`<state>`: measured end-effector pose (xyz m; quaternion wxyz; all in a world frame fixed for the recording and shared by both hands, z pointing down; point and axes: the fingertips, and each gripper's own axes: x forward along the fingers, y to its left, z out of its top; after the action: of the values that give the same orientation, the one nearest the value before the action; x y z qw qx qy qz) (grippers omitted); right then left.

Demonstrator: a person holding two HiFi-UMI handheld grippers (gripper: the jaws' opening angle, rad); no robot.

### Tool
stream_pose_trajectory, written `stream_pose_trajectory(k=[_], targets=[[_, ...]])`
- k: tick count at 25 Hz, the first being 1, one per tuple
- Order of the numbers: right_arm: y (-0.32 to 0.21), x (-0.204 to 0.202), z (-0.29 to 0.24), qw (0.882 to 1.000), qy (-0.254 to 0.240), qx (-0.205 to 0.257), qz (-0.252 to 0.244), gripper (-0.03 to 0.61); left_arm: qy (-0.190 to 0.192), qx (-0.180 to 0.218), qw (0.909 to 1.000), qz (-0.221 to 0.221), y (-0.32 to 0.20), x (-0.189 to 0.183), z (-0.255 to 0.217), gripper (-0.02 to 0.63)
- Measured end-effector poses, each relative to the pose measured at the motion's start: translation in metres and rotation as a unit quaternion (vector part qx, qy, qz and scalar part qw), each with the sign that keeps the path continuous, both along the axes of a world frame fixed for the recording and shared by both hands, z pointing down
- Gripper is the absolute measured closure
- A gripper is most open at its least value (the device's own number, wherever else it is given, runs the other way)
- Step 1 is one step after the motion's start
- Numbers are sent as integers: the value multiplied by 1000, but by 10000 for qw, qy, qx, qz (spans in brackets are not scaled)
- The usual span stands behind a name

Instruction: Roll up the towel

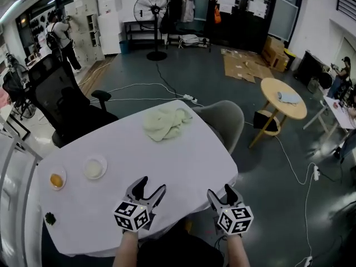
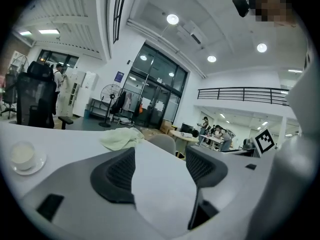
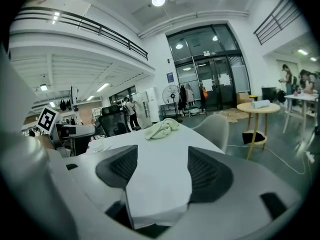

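Big open workshop here: dark grey floor (image 1: pixel 194 77), flattened cardboard (image 1: pixel 245 65) lying near the glass doors (image 3: pixel 210 84), a pedestal fan (image 1: pixel 151 7) at the back. Black office chair (image 1: pixel 61 104) left of the white table (image 1: pixel 183 166), grey shell chair (image 1: pixel 225 118) at its far edge, round wooden table (image 1: pixel 283 99) off right. Round ceiling lights (image 2: pixel 172 19) glow above a railed mezzanine (image 2: pixel 240 91).

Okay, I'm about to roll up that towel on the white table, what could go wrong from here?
1. The towel lies crumpled near the table's far edge. Pushing on it there could slide it off toward the grey chair.
2. It is bunched, not flat, so rolling it as it lies would likely give a lumpy, loose roll.
3. Two small dishes sit ahead of the open left gripper. A wide sweep might knock them.
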<state>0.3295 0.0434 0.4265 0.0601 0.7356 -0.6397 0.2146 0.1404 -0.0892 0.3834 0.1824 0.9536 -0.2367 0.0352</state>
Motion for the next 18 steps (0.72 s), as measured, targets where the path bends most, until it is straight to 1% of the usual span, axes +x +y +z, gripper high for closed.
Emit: stream_pose_trajectory(k=[6, 12, 18], targets=[[-32, 27, 5, 9994, -12, -79, -331, 267, -58, 10, 9996, -274, -24, 21, 1, 284], [-65, 50, 16, 9972, 3, -173, -723, 267, -258, 55, 9981, -553, -48, 33, 14, 284], [-98, 67, 21, 9948, -21, -212, -995, 267, -433, 28, 9973, -598, -72, 45, 21, 284]])
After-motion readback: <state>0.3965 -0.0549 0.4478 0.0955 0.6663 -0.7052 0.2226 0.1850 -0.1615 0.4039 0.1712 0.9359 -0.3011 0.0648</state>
